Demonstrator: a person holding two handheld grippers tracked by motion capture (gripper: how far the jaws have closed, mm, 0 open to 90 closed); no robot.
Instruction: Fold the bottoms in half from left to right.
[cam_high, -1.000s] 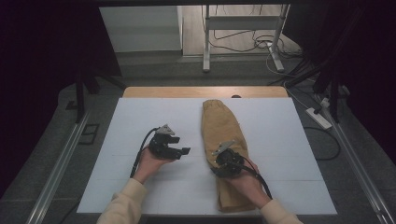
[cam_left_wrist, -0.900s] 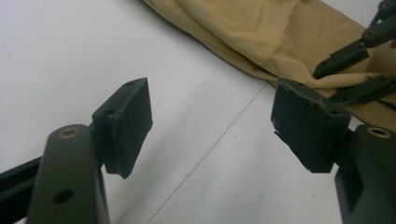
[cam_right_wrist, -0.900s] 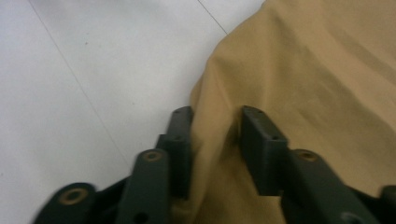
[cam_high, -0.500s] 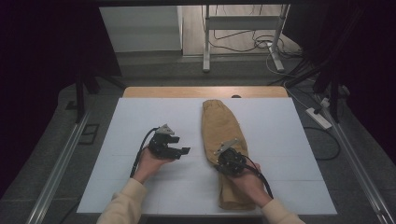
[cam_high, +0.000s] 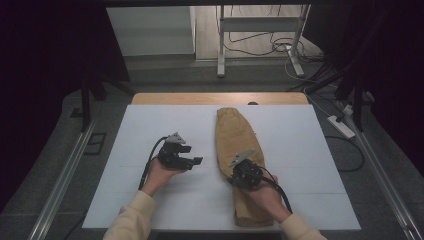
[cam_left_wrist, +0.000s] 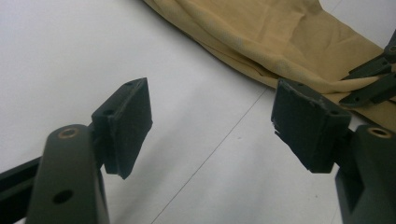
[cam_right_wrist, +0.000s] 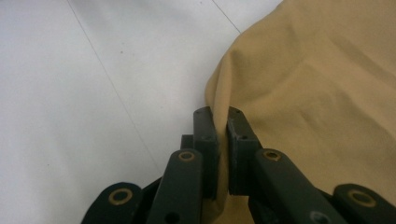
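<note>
Pinching the tan cloth (cam_right_wrist: 322, 93) at its left edge, your right gripper (cam_right_wrist: 223, 135) has just been closing, and a fold of fabric now sits clamped between its pads.

Nearest you, the grip is made partway up the folded cloth's near half; half a second ago those jaws were already nearly together, so the hold looks settled and a lift or fold could follow. Beside it your left gripper (cam_high: 187, 161) hovers over the white table (cam_high: 150, 125), jaws apart and empty, pointed toward the cloth. Farther off, the cloth runs lengthwise to the table's far edge.
</note>
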